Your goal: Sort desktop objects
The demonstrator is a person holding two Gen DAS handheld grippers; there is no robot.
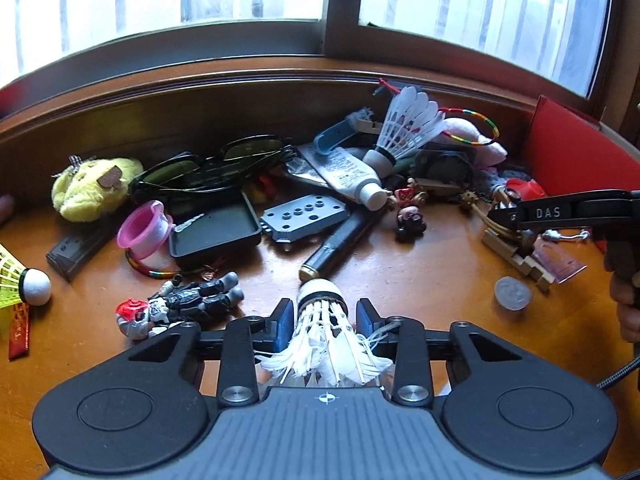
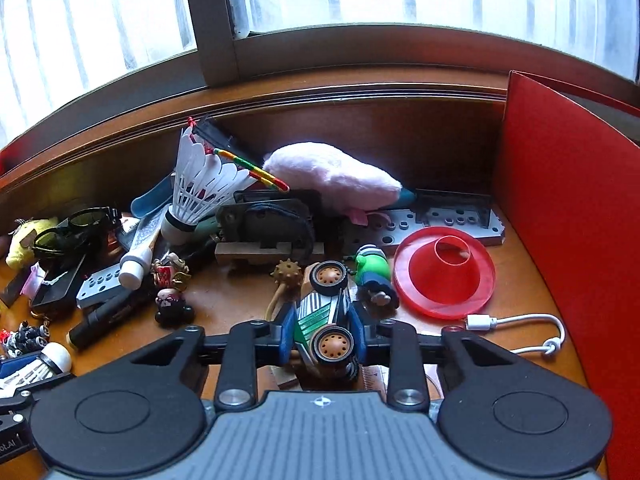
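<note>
My left gripper (image 1: 324, 314) has its jaws around a white feather shuttlecock (image 1: 326, 332), cork end forward, just above the wooden desk (image 1: 420, 280). The jaws stand a little apart from its skirt. My right gripper (image 2: 322, 328) is shut on a green and white toy car (image 2: 324, 320), wheels facing up. The right gripper also shows in the left wrist view (image 1: 560, 212) at the right edge. A second white shuttlecock (image 1: 404, 128) stands on the pile at the back.
The desk holds black sunglasses (image 1: 212, 168), a yellow plush (image 1: 92, 188), a pink spool (image 1: 146, 230), a black tray (image 1: 214, 236), a toy figure (image 1: 180, 308), a tube (image 1: 348, 176), a coin (image 1: 512, 294), a red cone (image 2: 444, 276), a white cable (image 2: 520, 326) and a red folder (image 2: 568, 240).
</note>
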